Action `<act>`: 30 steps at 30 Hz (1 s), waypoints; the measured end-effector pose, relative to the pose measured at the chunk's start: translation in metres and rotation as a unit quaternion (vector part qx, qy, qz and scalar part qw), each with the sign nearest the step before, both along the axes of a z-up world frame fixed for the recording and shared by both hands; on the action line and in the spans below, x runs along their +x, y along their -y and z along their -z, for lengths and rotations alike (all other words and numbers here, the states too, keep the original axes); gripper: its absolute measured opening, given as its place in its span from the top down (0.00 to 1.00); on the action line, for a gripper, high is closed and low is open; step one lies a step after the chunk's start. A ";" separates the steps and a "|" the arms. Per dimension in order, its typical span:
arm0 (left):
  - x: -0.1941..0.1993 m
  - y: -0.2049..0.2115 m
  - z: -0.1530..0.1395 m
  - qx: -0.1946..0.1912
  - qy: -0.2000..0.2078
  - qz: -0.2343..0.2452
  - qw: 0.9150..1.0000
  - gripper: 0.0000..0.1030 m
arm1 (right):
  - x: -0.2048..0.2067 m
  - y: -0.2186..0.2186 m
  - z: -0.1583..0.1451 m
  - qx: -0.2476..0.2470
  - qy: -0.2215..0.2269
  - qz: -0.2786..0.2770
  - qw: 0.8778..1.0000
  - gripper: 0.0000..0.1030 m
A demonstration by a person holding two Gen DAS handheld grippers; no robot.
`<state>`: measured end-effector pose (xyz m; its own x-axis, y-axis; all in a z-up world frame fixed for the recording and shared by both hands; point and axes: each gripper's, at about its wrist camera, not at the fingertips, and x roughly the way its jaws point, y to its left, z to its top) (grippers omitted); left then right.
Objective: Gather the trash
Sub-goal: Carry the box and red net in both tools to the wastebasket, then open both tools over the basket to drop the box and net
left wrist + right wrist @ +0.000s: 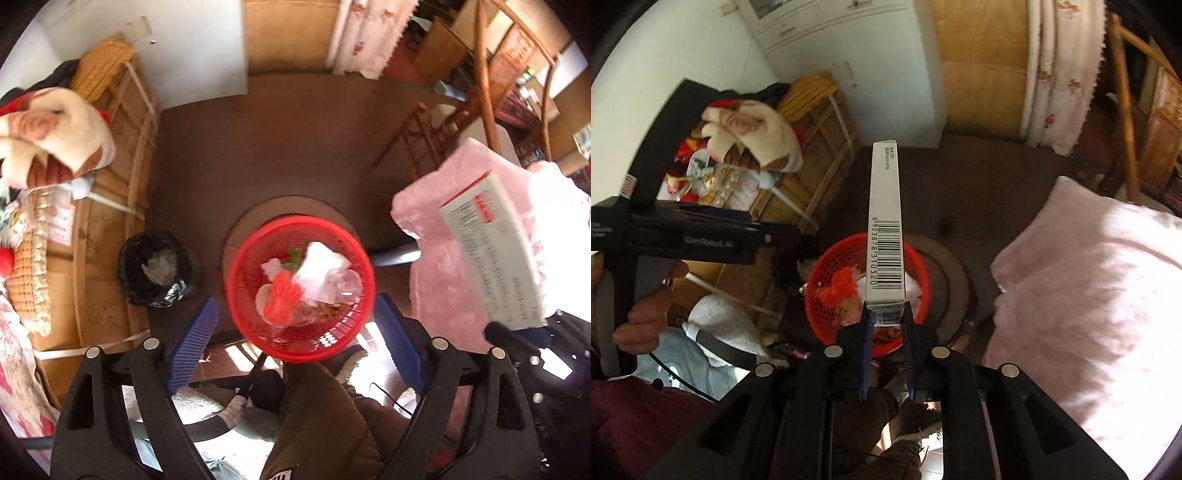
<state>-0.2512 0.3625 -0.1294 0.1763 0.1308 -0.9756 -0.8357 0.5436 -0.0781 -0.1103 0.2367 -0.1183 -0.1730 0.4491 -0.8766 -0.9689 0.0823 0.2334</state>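
A red mesh basket [332, 339] stands on a round brown disc on the floor, holding white tissue [321, 266], an orange tuft [282, 295] and clear plastic. My left gripper [298, 345] hangs above it, open, with nothing between its blue pads [194, 347]. My right gripper [884, 319] is shut on the near end of a long white carton with a barcode [885, 221], held over the red basket [831, 280]. From the left wrist, the same carton [495, 258] shows at the right. The left gripper's body [687, 236] and a hand on it show at the left of the right wrist view.
A black bin with a bag liner [155, 269] stands left of the basket beside a wooden chest [110, 229] piled with blankets. A pink cushion [1089, 295] lies to the right. A wooden chair [487, 92] is at the far right. A person's brown trouser leg [325, 417] is below the basket.
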 end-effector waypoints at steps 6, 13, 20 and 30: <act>-0.023 0.002 0.000 0.000 -0.017 -0.028 0.999 0.18 | -0.032 -0.022 0.022 -0.036 -0.015 -0.045 0.998 0.60; -0.039 0.004 0.003 -0.008 -0.022 -0.050 0.998 0.18 | -0.035 -0.011 0.020 -0.024 -0.003 -0.055 0.998 0.60; -0.027 0.020 0.000 0.013 -0.048 -0.034 0.998 0.18 | -0.037 -0.011 0.014 -0.027 0.008 -0.060 0.998 0.51; -0.024 0.036 -0.006 0.033 -0.060 -0.035 0.997 0.15 | -0.037 -0.006 0.011 -0.059 0.043 -0.053 0.996 0.31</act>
<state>-0.2753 0.3264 -0.1235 0.0465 0.2041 -0.9778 -0.8725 0.4849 0.0597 -0.1475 0.2426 -0.1288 -0.1358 0.3254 -0.9358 -0.9896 0.0010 0.1439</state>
